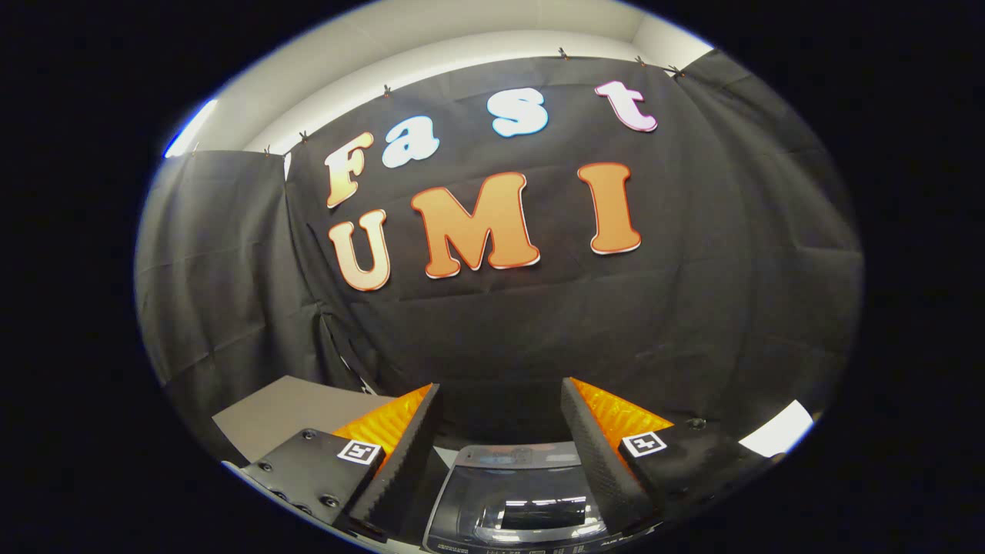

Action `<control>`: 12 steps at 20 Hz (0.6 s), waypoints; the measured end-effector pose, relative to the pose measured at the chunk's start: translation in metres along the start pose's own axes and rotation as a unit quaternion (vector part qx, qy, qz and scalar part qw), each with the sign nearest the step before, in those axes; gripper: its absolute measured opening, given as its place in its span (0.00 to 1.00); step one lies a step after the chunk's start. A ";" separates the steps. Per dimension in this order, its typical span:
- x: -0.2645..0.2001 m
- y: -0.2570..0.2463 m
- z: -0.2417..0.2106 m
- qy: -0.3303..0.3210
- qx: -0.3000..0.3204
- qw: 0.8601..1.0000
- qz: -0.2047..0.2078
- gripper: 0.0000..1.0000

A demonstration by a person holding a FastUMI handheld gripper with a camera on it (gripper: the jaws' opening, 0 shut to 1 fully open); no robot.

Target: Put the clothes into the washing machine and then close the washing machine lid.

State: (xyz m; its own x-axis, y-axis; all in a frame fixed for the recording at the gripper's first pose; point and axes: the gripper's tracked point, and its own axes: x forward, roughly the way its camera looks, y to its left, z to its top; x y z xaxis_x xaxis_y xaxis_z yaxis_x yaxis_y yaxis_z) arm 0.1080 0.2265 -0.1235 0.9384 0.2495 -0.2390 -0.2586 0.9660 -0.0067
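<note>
Gripper: the gripper (500, 400) is held level, facing the black cloth wall (692, 308); its two fingers (400, 454) are spread wide apart with nothing between them.
Finger build: ridged dark pads on the inner faces, orange ribbed backing behind them, black housings with screws.
Markings: each housing carries a small square black-and-white tag (359, 452); these show a coded pattern and no readable words.
Washing machine: the washing machine (512, 500) sits at 6 o'clock, low between the fingers and under them, its dark glossy lid (523, 492) lying flat and closed, reflecting ceiling lights.
Machine writing: a strip of small print runs along its near edge, too small to read.
Side surface: a grey flat panel (277, 412) lies at 8 o'clock, beyond the left finger.
Ceiling: a white ceiling (462, 38) spans 12 o'clock above the cloth.
</note>
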 end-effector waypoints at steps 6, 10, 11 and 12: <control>-0.041 -0.025 0.050 -0.041 -0.009 0.999 -0.009 0.98; -0.070 -0.058 0.071 -0.068 -0.021 0.997 -0.031 0.98; -0.076 -0.069 0.073 -0.072 -0.024 0.996 -0.040 0.98; -0.087 -0.082 0.077 -0.075 -0.023 0.996 -0.050 0.98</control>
State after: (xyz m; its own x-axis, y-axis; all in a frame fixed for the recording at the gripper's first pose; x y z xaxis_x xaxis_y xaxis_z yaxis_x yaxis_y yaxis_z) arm 0.0654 0.1305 -0.0274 0.9827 0.1632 -0.0872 -0.1694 0.9831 -0.0692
